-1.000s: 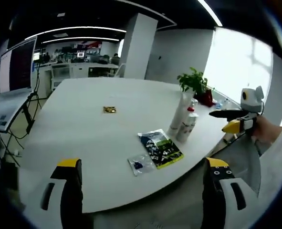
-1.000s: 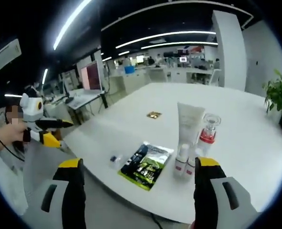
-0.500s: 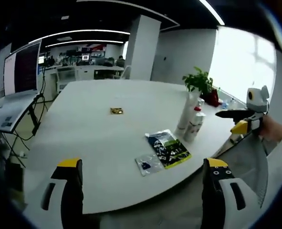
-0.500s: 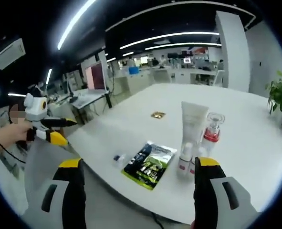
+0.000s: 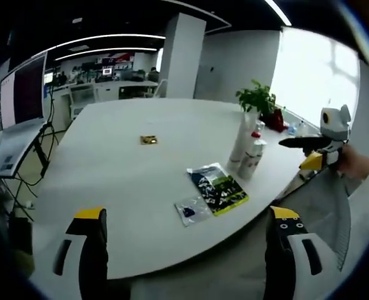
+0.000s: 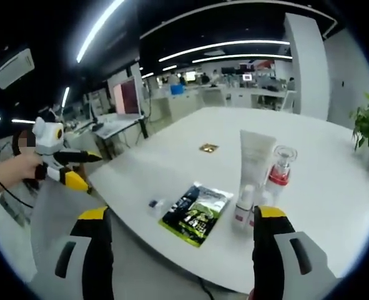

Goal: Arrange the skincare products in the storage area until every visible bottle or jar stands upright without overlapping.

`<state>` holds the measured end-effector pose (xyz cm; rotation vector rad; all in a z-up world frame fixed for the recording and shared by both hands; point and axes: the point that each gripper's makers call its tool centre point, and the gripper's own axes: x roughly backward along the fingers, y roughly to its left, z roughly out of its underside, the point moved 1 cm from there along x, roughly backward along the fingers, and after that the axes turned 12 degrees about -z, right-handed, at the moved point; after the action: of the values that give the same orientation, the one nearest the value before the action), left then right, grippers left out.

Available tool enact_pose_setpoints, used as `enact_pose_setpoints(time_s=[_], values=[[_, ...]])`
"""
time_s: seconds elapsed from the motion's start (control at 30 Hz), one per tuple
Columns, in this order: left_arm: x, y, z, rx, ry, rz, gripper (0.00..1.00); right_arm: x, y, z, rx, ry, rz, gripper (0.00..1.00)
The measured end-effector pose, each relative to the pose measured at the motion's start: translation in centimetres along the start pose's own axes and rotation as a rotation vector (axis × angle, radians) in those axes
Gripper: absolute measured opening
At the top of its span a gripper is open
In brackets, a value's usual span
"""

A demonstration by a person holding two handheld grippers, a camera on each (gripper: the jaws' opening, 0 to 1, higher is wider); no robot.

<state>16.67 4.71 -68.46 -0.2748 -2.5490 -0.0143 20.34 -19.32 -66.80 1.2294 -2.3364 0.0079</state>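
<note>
On the white table (image 5: 122, 169) a tall white tube (image 6: 256, 164) stands upright beside a clear bottle with a red collar (image 6: 279, 170) and two small white pump bottles (image 6: 245, 207). The same cluster (image 5: 246, 150) sits near the table's right edge in the left gripper view. A dark green sachet (image 6: 195, 214) (image 5: 218, 189) lies flat next to them, with a small clear packet (image 6: 154, 207) (image 5: 189, 212) beside it. My left gripper (image 5: 187, 250) is open, well short of the table. My right gripper (image 6: 181, 250) is open too, off the table's edge. Each gripper appears in the other's view (image 6: 62, 164) (image 5: 315, 147).
A small gold item (image 5: 148, 140) (image 6: 208, 148) lies mid-table. A potted plant (image 5: 259, 103) stands behind the bottles. A monitor on a stand (image 5: 23, 90) and desks are to the left of the table. A person's hand (image 6: 12, 172) holds the left gripper.
Both views shifted slightly with the hands. The table items stay where they were, and both grippers stay open.
</note>
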Motion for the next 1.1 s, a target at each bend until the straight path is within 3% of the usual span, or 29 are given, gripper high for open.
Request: enact_pose_setpoints(time_s=[0.13, 0.23, 0.37, 0.53, 0.73, 0.8, 0.93, 1.1], values=[[-0.3, 0.3, -1.0, 0.009, -0.013, 0.012, 0.99, 0.0, -0.1, 0.2, -0.011, 0.012, 0.002, 0.92], [-0.4, 0.2, -2.8, 0.028, -0.035, 0.024, 0.99, 0.1, 0.0, 0.1, -0.017, 0.004, 0.001, 0.92], [-1.0, 0.5, -5.1, -0.01, -0.051, 0.035, 0.99, 0.1, -0.2, 0.2, -0.032, 0.003, 0.008, 0.92], [-2.4, 0.6, -6.8, -0.034, -0.049, 0.043, 0.99, 0.2, -0.3, 0.3, -0.038, 0.005, 0.016, 0.92], [-4.6, -0.1, -6.7, -0.056, 0.0, 0.065, 0.94, 0.1, -0.3, 0.5, -0.034, 0.017, 0.014, 0.91], [-5.5, -0.2, -6.2, -0.083, 0.041, 0.073, 0.91, 0.0, -0.4, 0.6, -0.036, 0.021, 0.014, 0.9], [-6.5, -1.2, -6.6, -0.111, 0.045, 0.092, 0.9, 0.0, -0.5, 0.7, -0.044, 0.026, 0.019, 0.9], [-9.3, -0.4, -7.0, -0.158, 0.085, 0.087, 0.9, -0.1, -0.6, 0.7, -0.054, 0.027, 0.022, 0.9]])
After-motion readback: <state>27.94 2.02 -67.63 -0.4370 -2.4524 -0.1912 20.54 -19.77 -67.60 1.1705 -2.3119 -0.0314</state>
